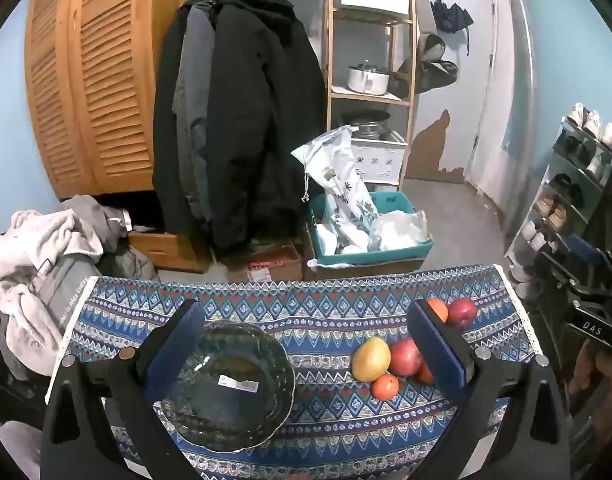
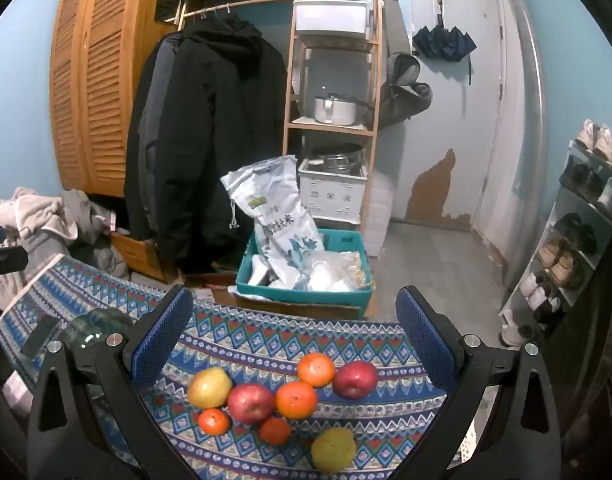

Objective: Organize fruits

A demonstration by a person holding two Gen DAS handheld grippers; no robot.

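Two handheld grippers are hovering over a tabletop (image 1: 329, 312) covered by a blue, geometrically patterned cloth. The left gripper (image 1: 306, 344) is standing with its blue-padded fingers spread wide and holding nothing; below it is sitting a round, dark green, scallop-edged glass bowl (image 1: 230, 384), empty apart from a white label on its floor. The right gripper (image 2: 294, 344) is likewise spread wide and empty, framing the loose fruit.

In the right wrist view the fruit is lying in a cluster on the cloth: a yellow-red mango-like fruit (image 2: 209, 388) touching a red apple (image 2: 250, 403), which is touching a large orange (image 2: 296, 399); a small orange tangerine (image 2: 213, 421) and a darker orange tangerine (image 2: 274, 430) are lying just in front; a second orange (image 2: 315, 369) and a second red apple (image 2: 355, 379) are sitting behind, side by side; a yellow-green pear-like fruit (image 2: 333, 450) is lying nearest the camera, apart from the rest. The bowl is lying well to the left of the fruit, only its rim showing in this view.

Handling, as judged: each fruit is looking round, smooth-skinned and prone to rolling, so a grasp across the widest middle is appearing safest. The apples are probably firm; the tangerines and mango-like fruit are probably softer and calling for lighter pressure. The glass bowl is probably heavy, slippery and fragile, and best left in place, with the fruit lowered in rather than dropped.
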